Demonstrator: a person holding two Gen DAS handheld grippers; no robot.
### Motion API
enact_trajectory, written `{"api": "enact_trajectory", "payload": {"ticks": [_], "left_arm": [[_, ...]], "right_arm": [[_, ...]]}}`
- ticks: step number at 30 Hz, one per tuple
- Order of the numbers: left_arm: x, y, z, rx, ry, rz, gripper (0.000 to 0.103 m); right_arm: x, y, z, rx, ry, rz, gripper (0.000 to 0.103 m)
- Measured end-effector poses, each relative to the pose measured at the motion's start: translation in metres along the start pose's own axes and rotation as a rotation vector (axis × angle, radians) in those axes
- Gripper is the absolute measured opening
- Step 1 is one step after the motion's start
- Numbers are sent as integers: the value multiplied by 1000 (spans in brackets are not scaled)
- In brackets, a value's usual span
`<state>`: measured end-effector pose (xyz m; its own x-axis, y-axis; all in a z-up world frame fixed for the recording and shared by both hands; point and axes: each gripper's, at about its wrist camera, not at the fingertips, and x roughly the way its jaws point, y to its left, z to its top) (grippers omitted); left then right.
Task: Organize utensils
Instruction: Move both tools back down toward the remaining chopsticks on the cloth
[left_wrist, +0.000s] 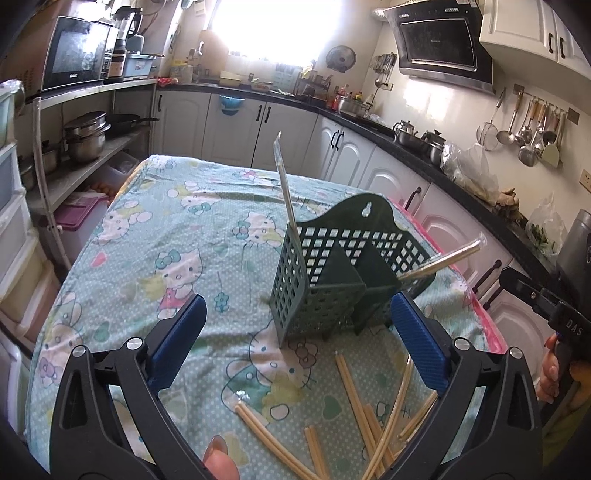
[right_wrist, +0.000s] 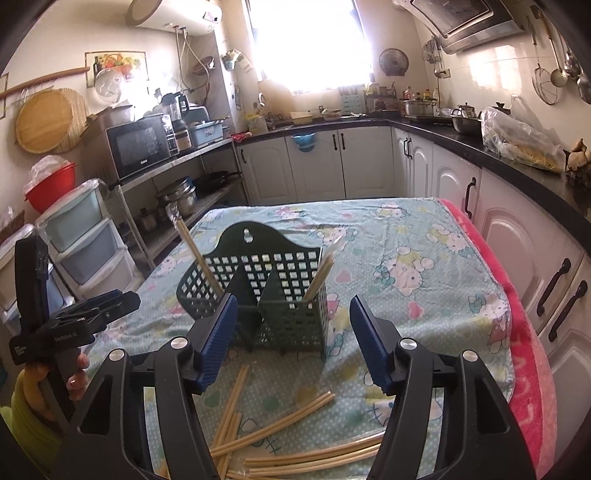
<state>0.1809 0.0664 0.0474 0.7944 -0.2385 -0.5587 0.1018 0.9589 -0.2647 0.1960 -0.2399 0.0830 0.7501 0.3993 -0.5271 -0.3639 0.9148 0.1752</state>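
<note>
Kitchen table (left_wrist: 155, 206) under cartoon cloth; green basket (right_wrist: 280, 295), loose chopsticks (right_wrist: 295, 410); left claw (left_wrist: 295, 339), right claw (right_wrist: 291, 347) apart, empty.

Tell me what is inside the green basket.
The green basket has three compartments. A wrapped pair of chopsticks leans in one end compartment, another pair in the other end. The middle looks empty, though its dividers hide the bottom.
</note>
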Motion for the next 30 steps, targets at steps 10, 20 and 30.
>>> {"api": "enact_trajectory", "payload": {"ticks": [10,20,30], "left_arm": [[-2,-3,-20,1,33,3,92],[-5,-8,-32,10,51,1,92],[-1,-5,-44,-5,80,6,92]], "right_arm": [[4,8,-20,-19,52,10,62],[3,11,-35,-36,75,9,62],[0,7,-49,-30,99,-2,64]]}}
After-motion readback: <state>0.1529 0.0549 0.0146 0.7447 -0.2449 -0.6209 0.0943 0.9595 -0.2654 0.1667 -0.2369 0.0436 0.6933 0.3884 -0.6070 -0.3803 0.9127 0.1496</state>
